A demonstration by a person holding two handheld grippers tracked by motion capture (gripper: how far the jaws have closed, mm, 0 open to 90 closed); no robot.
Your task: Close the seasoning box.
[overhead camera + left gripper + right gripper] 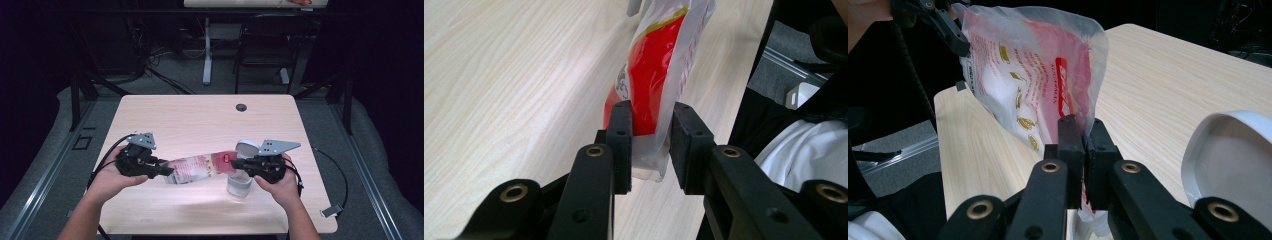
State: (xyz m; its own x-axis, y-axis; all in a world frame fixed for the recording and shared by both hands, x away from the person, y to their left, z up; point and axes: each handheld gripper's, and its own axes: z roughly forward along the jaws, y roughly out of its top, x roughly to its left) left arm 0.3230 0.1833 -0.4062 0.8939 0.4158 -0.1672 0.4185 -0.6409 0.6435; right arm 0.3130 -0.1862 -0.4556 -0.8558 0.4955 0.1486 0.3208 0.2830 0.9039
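A lab or test room: a bare wooden desk point(200, 120) on grey carpet, cables point(165, 75) strewn at eleven o'clock, a black chair point(265, 45) at one o'clock.

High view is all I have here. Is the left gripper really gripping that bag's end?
Observer: Partly. In the left gripper view, one pad of the left gripper presses the plastic bag; the other pad stands slightly off its clear edge.
Operator: And the right one?
Observer: The right gripper has its jaws pinched tight on the bag's thin edge, no gap showing.
Operator: Anything close to that hand?
Observer: A white lid rises just beside those jaws, with a clear container under it on the table.
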